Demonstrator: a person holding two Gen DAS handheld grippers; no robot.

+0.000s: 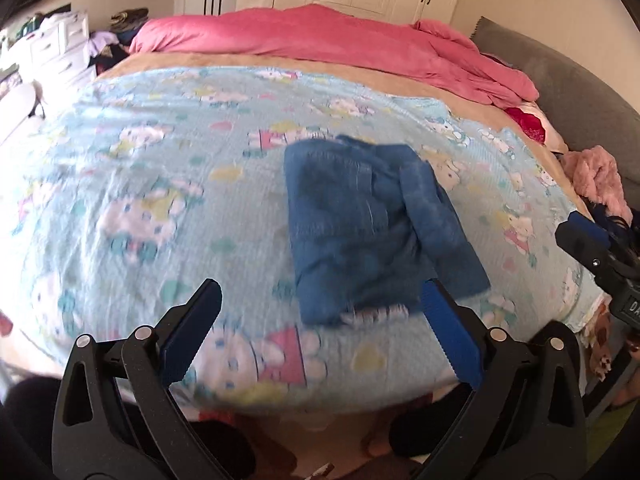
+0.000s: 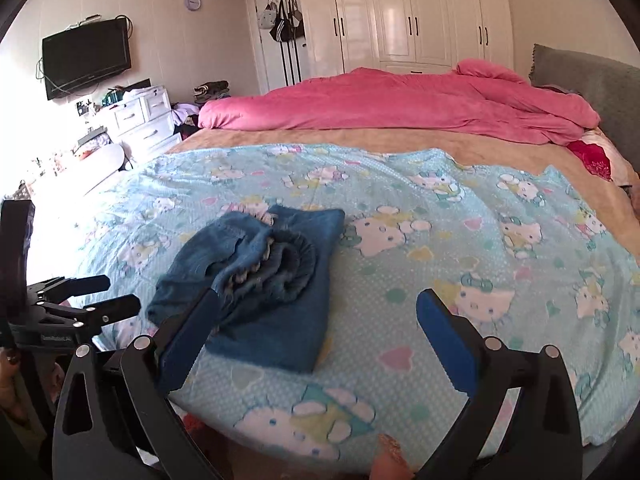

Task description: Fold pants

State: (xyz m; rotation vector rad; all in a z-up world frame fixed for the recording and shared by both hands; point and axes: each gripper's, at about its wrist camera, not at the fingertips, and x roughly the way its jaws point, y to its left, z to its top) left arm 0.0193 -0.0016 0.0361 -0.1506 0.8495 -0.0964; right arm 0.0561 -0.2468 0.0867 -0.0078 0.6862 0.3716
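So the jeans [image 2: 256,280] are sitting mid-frame in the right wrist view, slightly left of centre, on the cartoon-cat bedsheet [image 2: 440,248] that covers the near part of the bed. In the left wrist view they land a bit right of centre [image 1: 372,232]. They look mostly folded already, a squarish dark-blue bundle, though one layer on top is bunched up with a frayed hem showing.

Both tools have nothing in them. The left gripper [image 1: 320,312] has its jaws spread wide just short of the bundle's near edge, and the right gripper [image 2: 316,320] is spread wide too, its left finger overlapping the denim in the picture; whether it touches, I can't tell.

Handling-wise, my guess: denim is soft but thick and fairly heavy, so stacked layers will hold a crease but resist a thin pinch. It's not slippery or fragile. I'd grab through the full stack at a corner or along the folded edge, not the loose frayed hem, since that layer would probably just peel off the pile.
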